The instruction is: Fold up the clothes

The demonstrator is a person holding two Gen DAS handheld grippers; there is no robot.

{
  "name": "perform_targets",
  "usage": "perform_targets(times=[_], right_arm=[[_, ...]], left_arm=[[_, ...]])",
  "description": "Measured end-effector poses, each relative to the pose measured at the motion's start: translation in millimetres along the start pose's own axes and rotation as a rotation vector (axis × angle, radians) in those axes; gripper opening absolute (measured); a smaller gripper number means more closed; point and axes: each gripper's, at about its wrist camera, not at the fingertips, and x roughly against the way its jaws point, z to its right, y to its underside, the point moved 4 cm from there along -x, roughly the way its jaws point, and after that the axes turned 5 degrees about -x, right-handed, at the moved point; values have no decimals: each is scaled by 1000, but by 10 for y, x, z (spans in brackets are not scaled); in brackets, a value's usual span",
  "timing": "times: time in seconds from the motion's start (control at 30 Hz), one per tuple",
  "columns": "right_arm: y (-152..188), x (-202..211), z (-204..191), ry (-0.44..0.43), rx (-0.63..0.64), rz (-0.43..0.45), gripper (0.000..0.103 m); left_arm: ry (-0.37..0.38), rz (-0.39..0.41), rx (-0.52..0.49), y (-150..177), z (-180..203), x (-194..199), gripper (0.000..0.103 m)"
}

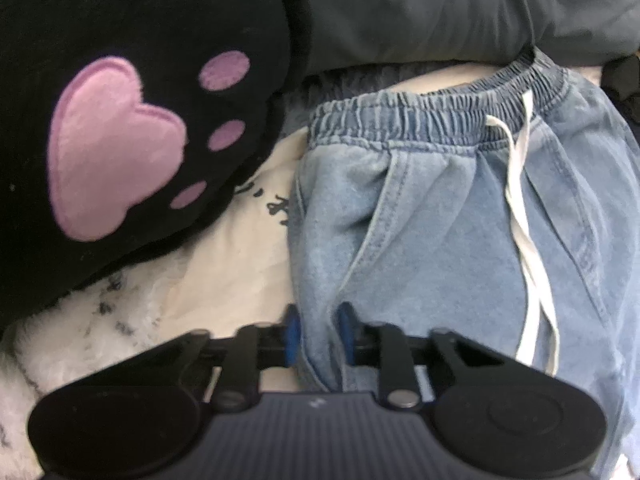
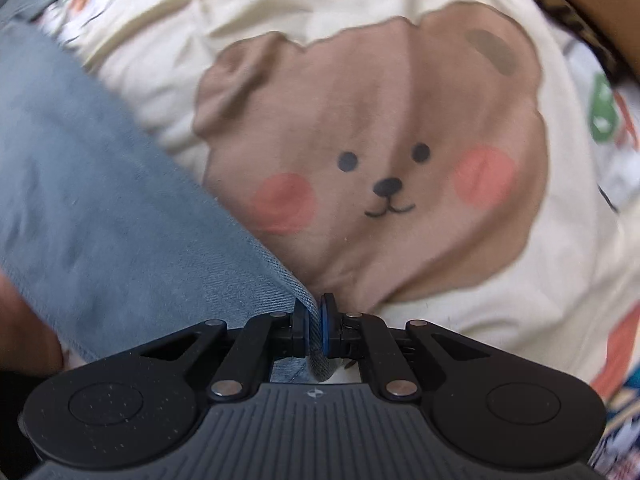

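Observation:
Light blue denim trousers [image 1: 440, 220] with an elastic waistband and a white drawstring [image 1: 520, 208] lie on a cream bedspread in the left wrist view, waistband at the far end. My left gripper [image 1: 318, 334] is shut on a fold of the denim near the trousers' left side. In the right wrist view the same denim trousers [image 2: 100, 200] stretch off to the left, and my right gripper [image 2: 314, 332] is shut on their edge, which is pinched between the blue pads [image 2: 326, 320].
A black plush cushion [image 1: 140, 120] with a pink paw print lies left of the trousers. A dark grey cloth [image 1: 460, 8] lies beyond the waistband. A cream cover with a brown bear face [image 2: 380, 152] spreads under the right gripper. A wooden rim [image 2: 580, 4] runs along the top right.

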Motion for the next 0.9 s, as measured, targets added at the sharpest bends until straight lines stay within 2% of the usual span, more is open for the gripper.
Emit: perform_targets(times=[0.17,0.4,0.47,0.5,0.53,0.57,0.6,0.63,0.73,0.9], right_arm=[[108,33,9,37,-67,-26,2],[173,-78,5,73,-102,-31,3],[130,-174,-20,104,-106,-39,5],[118,-182,-24,117,-106,-39,13],[113,-155,-20,129,-104,-35,15],[109,-128,-17,140,-103,-31,22],[104,-100,-14,151,-101,-27,31],[100,-73,-11,163,-100,-24,33],[86,10,-1,197,-96,-12,34],[-31,366,-69,177,-145,96,35]], left_arm=[[3,-30,-41,-68,44,62,8],[2,-32,-55,-72,18,8,8],[-21,-30,-57,-30,41,-12,16],[-38,-35,-59,-30,59,-24,20],[-54,-41,-62,-36,68,-23,27],[-72,-44,-73,-42,71,3,36],[-90,-44,-90,-49,73,43,40],[-97,-42,-99,-61,77,90,41],[-91,-29,-106,-108,103,260,36],[-86,-15,-173,-160,284,563,36]])
